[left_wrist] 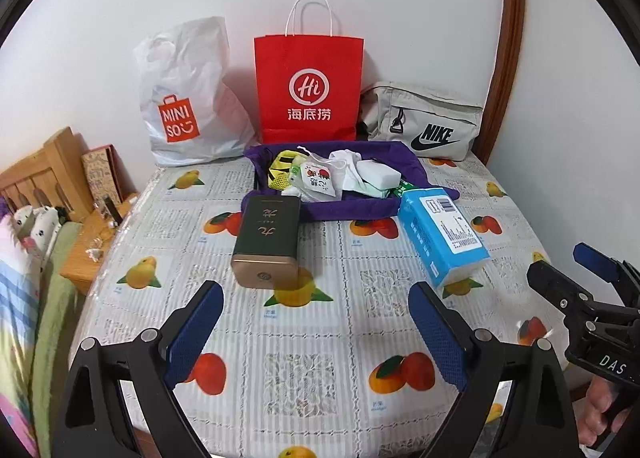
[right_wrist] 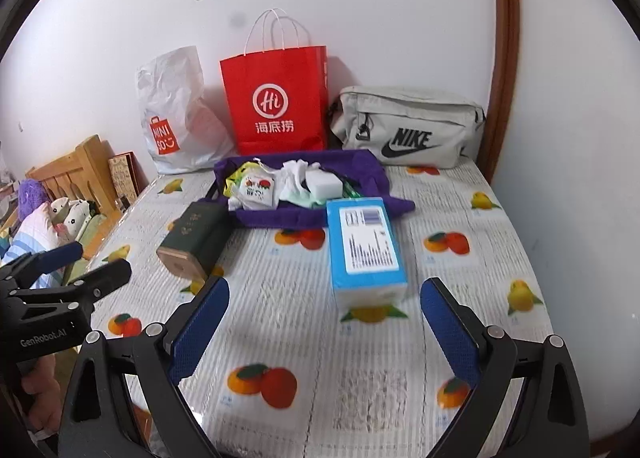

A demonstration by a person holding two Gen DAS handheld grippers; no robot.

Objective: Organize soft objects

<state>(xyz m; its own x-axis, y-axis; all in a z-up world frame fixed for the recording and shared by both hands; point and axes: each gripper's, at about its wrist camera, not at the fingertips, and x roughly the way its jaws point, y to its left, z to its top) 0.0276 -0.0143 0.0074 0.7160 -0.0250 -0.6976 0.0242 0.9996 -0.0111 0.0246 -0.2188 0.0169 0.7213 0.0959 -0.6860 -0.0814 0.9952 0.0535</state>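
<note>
From the left wrist cam: one left gripper with its two blue mesh-textured pads spread wide and nothing between them, just hanging over the table with the glossy fruit-print cover. Count-wise there's one purple fabric tray toward the back, soft-sided and saggy, stuffed with a pile of soft bits — a white sponge block, a little drawstring pouch, some white cloth and a yellow mesh thing. One dark tea tin lies on its side just in front of the tray's left corner, long axis running from the tray toward the camera, gold end facing us. One blue tissue pack, crinkly plastic, lies at the tray's right corner, long axis angled toward the near right. Three bags along the wall: a white plastic bag, a red paper bag, a grey waist bag. From the right wrist cam: the right gripper is also wide open and empty, with the tissue pack straight ahead, long axis pointing right at the camera, barcode label up. The tin sits left, tilted diagonally.
</note>
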